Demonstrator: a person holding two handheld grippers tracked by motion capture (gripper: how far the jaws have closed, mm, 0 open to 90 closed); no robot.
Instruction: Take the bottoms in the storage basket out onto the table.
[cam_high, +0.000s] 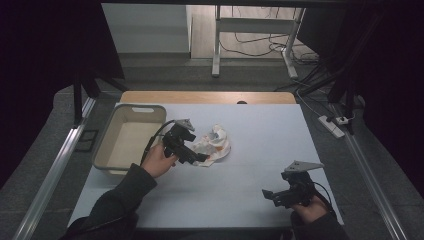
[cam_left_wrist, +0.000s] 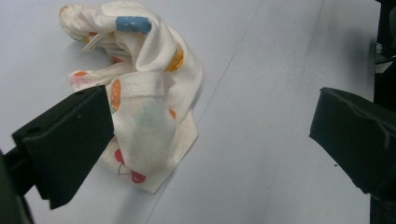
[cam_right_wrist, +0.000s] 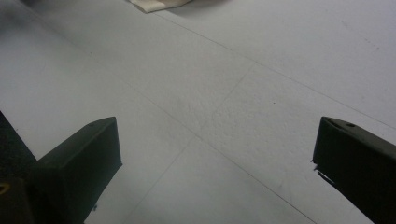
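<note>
1. Near the middle of the table (cam_high: 250, 190), a bit toward its left edge, there's a crumpled cloth (cam_high: 214, 145), cream with coloured prints, lying flat on the surface. A beige bin (cam_high: 102, 150) sits at the table's left edge, just beside it, and looks empty.
2. Left gripper (cam_high: 197, 158) is right at the cloth's near-left edge. From its own view the jaws are spread wide with nothing between them yet; one jaw sits just over the cloth's (cam_left_wrist: 149, 112) left side, the other is well off over bare table.
3. Right gripper (cam_high: 270, 196) hangs near the table's near-right corner, well apart from the cloth. Jaws spread too, just bare table (cam_right_wrist: 210, 93) ahead, with a scrap of cloth at the far top edge of its view.
4. My read: this is the reach-in step, grab not made yet. Looks like the cloth is headed for the bin.
5. Next move, I'd guess: shift the left gripper so a fold sits between the jaws, drop low, then close. It's limp fabric, so a thin pinch could slip out on the lift.
</note>
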